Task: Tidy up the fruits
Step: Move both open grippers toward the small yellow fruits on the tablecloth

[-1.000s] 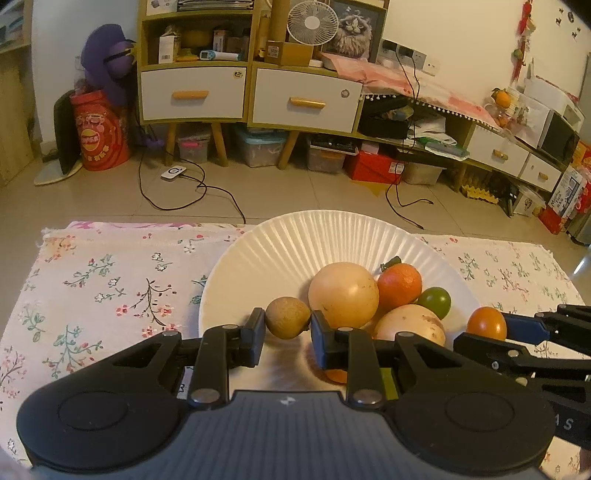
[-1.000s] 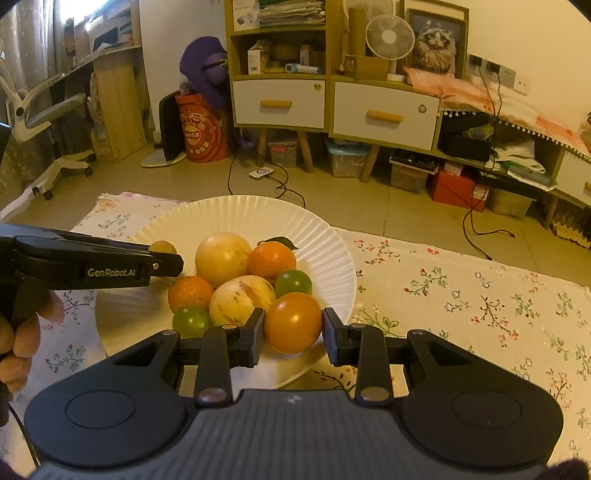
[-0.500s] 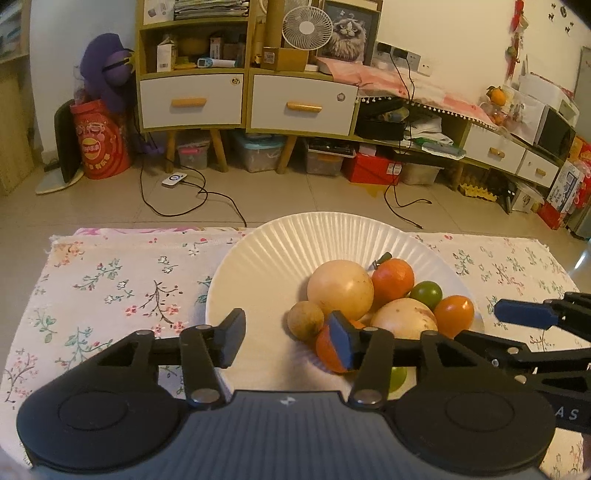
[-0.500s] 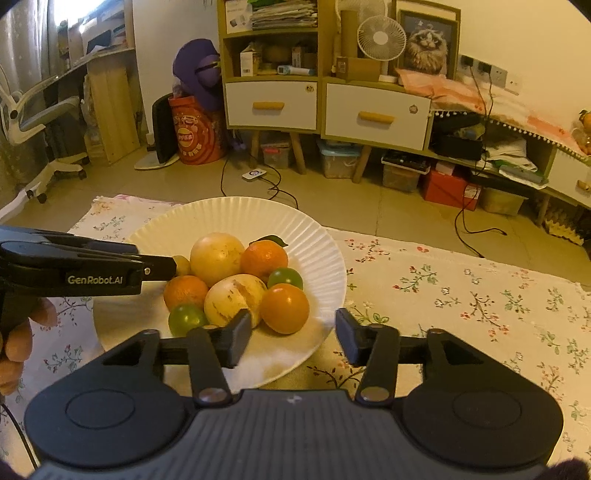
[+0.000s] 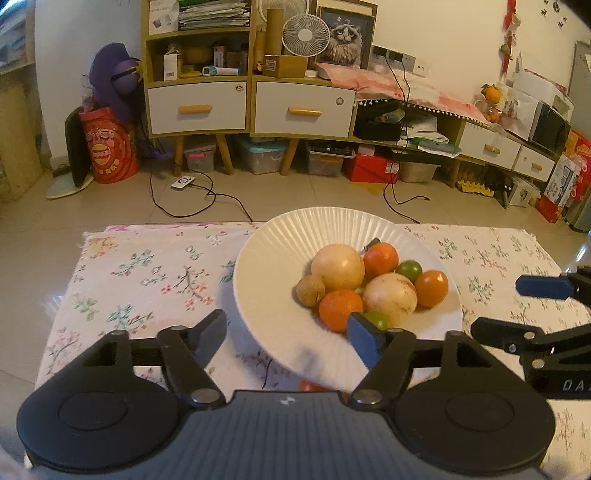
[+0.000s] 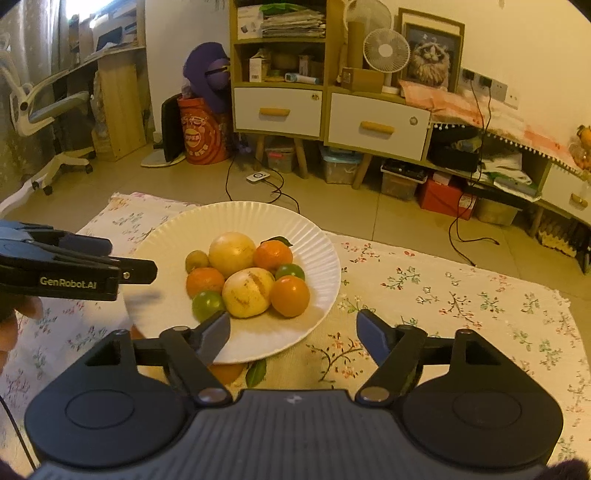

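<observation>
Beyond the floral cloth (image 5: pixel 147 273): white-drawered cabinets (image 5: pixel 251 107), a small fan (image 5: pixel 306 35), a framed cat picture (image 5: pixel 345 37), a red drum (image 5: pixel 109 151), cables across the floor (image 5: pixel 192 206).
</observation>
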`<state>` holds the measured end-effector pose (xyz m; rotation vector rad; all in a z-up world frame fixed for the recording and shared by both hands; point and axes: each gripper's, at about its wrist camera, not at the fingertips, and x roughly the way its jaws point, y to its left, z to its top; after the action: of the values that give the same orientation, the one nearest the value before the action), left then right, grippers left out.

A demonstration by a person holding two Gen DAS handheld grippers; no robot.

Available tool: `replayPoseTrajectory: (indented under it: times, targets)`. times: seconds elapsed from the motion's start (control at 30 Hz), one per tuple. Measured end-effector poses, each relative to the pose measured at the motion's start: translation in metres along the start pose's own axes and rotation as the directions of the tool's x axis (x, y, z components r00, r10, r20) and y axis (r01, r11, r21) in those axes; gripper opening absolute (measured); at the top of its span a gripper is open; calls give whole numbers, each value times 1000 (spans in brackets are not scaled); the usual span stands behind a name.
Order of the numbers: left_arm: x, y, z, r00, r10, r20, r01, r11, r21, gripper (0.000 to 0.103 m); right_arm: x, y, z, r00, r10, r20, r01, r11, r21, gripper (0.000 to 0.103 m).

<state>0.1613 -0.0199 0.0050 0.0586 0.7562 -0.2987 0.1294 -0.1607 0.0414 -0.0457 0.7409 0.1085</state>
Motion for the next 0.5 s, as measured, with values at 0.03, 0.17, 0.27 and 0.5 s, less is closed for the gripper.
replayPoseTrajectory:
  times: [0.03, 0.17, 0.27, 0.5]
  targets:
    - [-4, 0, -2, 1000, 3, 3, -3, 1000, 6, 66, -3, 1, -1, 1000, -1, -1, 1, 1000, -5, 76]
    - [-17, 2, -7, 1000, 10, 5, -10, 999, 32, 70, -10, 2, -3, 1000, 4, -7, -4, 1000, -12, 78]
    - [-25, 4, -10, 1000, 7, 2, -7, 999, 37, 73, -15, 3, -4, 1000, 8, -10, -8, 1000, -12, 80]
    - [-41, 4, -19, 1000, -6, -16, 7, 999, 36, 78, -23, 12, -10, 1000, 21, -13, -22, 999, -38, 84]
